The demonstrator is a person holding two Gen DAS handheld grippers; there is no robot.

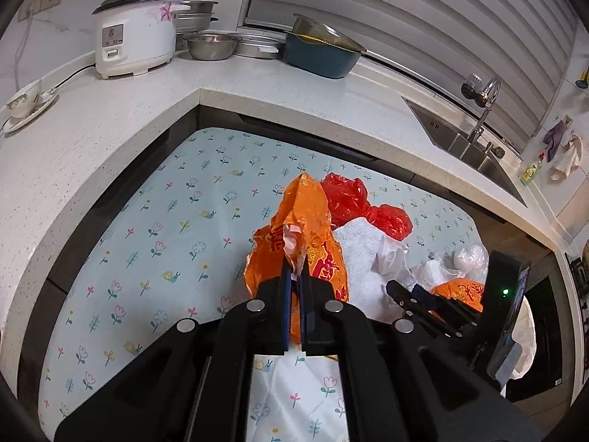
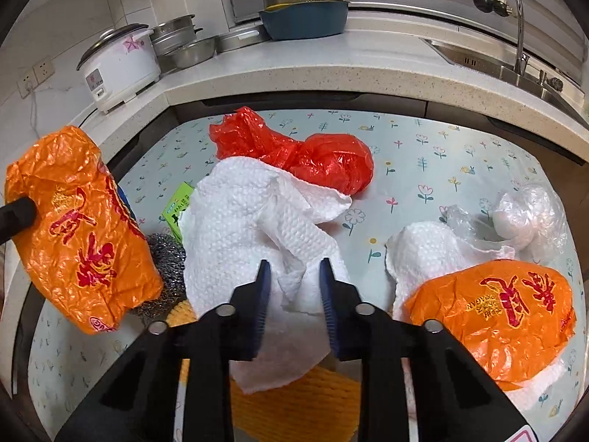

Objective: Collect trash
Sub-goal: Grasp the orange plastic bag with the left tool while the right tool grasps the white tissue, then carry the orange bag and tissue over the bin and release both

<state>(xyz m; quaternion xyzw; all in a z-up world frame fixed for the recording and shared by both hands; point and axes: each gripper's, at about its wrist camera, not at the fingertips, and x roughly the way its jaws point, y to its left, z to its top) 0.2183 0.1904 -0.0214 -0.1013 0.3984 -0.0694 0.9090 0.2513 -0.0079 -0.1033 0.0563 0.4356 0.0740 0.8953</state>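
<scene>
My left gripper [image 1: 294, 269] is shut on the twisted top of an orange plastic bag [image 1: 302, 221] with red print and holds it above the floral mat [image 1: 165, 202]. The same bag [image 2: 73, 228] hangs at the left of the right wrist view. My right gripper [image 2: 294, 269] stands open over a crumpled white paper towel [image 2: 250, 221], with a fold of the towel between its fingers. A red plastic bag [image 2: 313, 154] lies behind the towel. To the right lie a second orange bag [image 2: 497, 305], another paper towel [image 2: 423, 246] and clear plastic wrap [image 2: 530, 213].
A steel scourer [image 2: 167, 258], a green box [image 2: 178, 202] and a yellow cloth [image 2: 294, 405] lie near the towel. On the L-shaped counter [image 1: 110, 129] stand a rice cooker [image 1: 136, 37], steel bowls [image 1: 211, 46], a blue basin [image 1: 320, 59] and a cup on a saucer [image 1: 25, 103]. A sink [image 1: 475, 147] is at the right.
</scene>
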